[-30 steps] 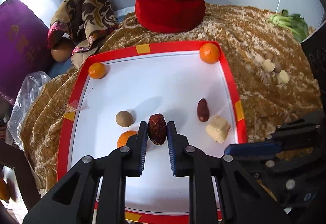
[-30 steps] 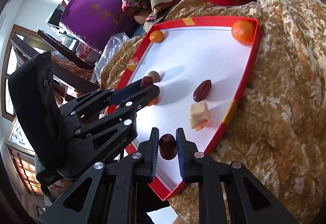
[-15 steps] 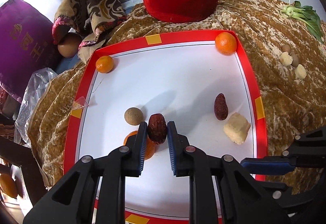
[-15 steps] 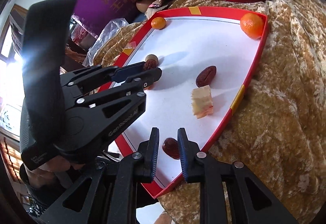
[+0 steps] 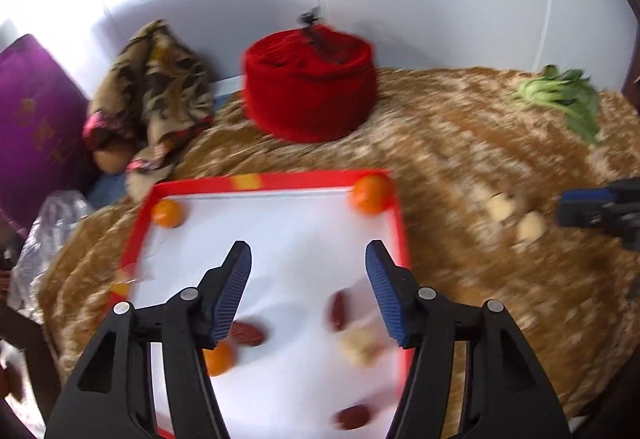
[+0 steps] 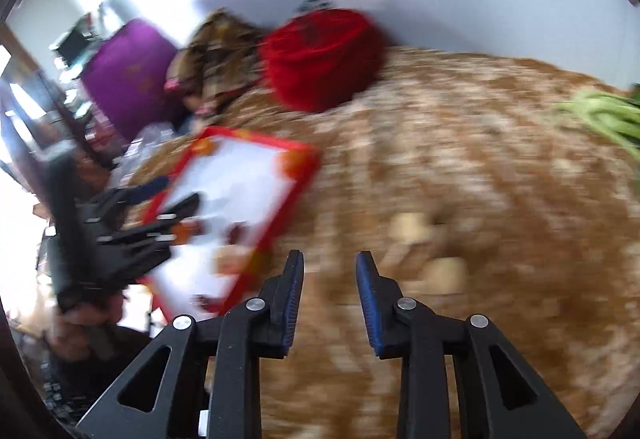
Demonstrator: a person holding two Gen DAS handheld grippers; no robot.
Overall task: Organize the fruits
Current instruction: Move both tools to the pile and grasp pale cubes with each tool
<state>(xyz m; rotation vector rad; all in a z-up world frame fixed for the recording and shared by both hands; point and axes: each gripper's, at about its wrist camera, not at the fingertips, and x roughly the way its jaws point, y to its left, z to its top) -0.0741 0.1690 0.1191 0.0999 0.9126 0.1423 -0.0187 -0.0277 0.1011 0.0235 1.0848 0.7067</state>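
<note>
1. Above the near half of the red-rimmed white tray (image 5: 400, 239), my left gripper (image 5: 308, 291) hangs with its jaws wide apart; they have just been opening, and nothing sits between the blue ribbed pads.

2. On the tray below it, blurred by motion, lie three dark red dates: one (image 5: 248, 333) just beside the left finger (image 5: 234, 291), one (image 5: 339, 311) nearer the right finger, one (image 5: 352, 417) at the near edge.

3. A small orange (image 5: 218, 357) touches the first date on its near side. Two more oranges sit in the far corners, left (image 5: 167, 213) and right (image 5: 370, 194). A pale cube of food (image 5: 360, 347) rests near the tray's right rim.

4. To the right of the tray, over the gold-brown patterned cloth (image 6: 460, 159), my right gripper (image 6: 330, 303) points down with its jaws partly open; they too have just been opening, and they hold nothing.

5. On the cloth beyond it lie pale chunks (image 6: 444, 271), too blurred to identify.

6. Far back stand a red velvet hat (image 5: 310, 91), a crumpled brown scarf (image 5: 160, 91), a purple cushion (image 5: 32, 119) and leafy greens (image 5: 564, 103) at far right.

7. A hand (image 6: 84, 323) grips the left tool's handle at the left edge of the right camera's view.

8. The purple cushion carries gold markings, too smeared to read; no other writing is legible.
</note>
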